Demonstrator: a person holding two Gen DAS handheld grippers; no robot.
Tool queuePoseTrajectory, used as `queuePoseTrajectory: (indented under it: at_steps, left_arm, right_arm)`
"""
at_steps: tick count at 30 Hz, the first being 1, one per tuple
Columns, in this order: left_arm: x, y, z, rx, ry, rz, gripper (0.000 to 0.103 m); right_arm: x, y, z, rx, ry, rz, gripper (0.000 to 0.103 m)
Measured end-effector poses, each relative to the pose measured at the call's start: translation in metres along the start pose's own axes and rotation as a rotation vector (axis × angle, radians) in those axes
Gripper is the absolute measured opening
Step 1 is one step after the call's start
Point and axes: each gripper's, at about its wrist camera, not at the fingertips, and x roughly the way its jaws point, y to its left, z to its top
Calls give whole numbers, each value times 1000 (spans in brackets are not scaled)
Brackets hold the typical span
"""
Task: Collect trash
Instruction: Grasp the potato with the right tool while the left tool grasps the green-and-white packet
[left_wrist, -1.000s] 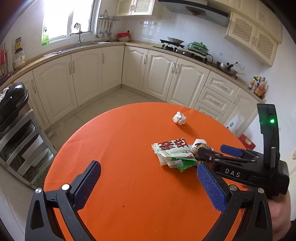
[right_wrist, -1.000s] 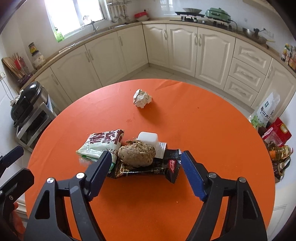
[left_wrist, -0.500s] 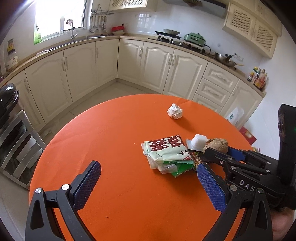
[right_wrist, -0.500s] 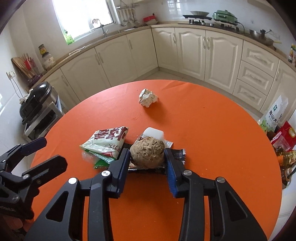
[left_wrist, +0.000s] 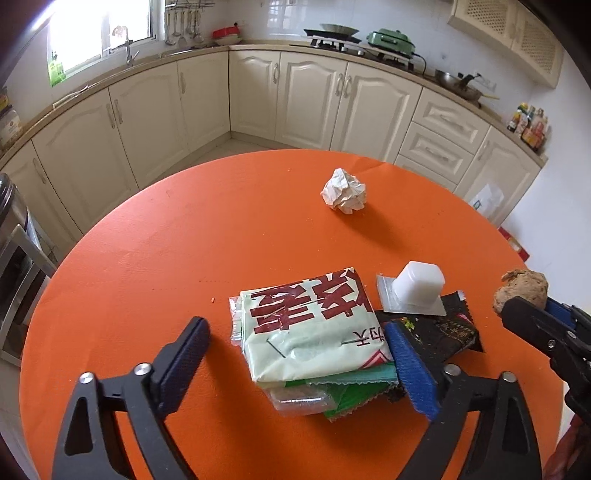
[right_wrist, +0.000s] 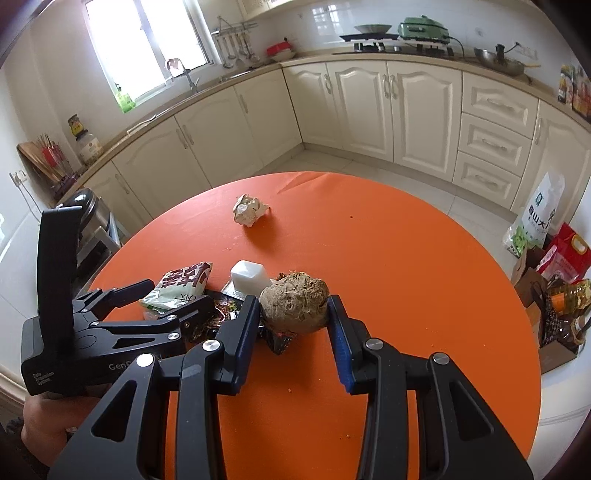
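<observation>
My right gripper (right_wrist: 293, 314) is shut on a brown crumbly lump (right_wrist: 295, 308) and holds it above the orange round table (right_wrist: 406, 295); the lump also shows at the right edge of the left wrist view (left_wrist: 522, 290). My left gripper (left_wrist: 299, 350) is open, its fingers straddling a pale green wrapper with red characters (left_wrist: 310, 325) that lies on the table (left_wrist: 184, 240). Beside it lie a white plastic cup (left_wrist: 421, 286) and a black snack wrapper (left_wrist: 447, 334). A crumpled paper ball (left_wrist: 345, 190) sits farther back.
Cream kitchen cabinets (left_wrist: 295, 96) run along the back. A metal rack with an appliance (right_wrist: 88, 218) stands left of the table. Bags and bottles (right_wrist: 546, 258) sit on the floor to the right.
My right gripper closed on the brown lump and lifted it off the black wrapper. My left gripper moved forward and now straddles the green wrapper.
</observation>
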Motion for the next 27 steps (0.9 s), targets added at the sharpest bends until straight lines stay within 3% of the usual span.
queuePoseTrajectory:
  at_steps: [6,11,27]
  left_arm:
    - [6,11,-6,-8,-10,-42,69]
    - [-10,21,-17,-20,-53,-28,68]
    - [-77,35,-109,-24,-62,-6,62]
  right_arm:
    - [-8,-3,-2,12,-12,13,38]
    - [-25,-2,-6,15,-30,16,38]
    - [-80,19,-27,-9,-73,31,38]
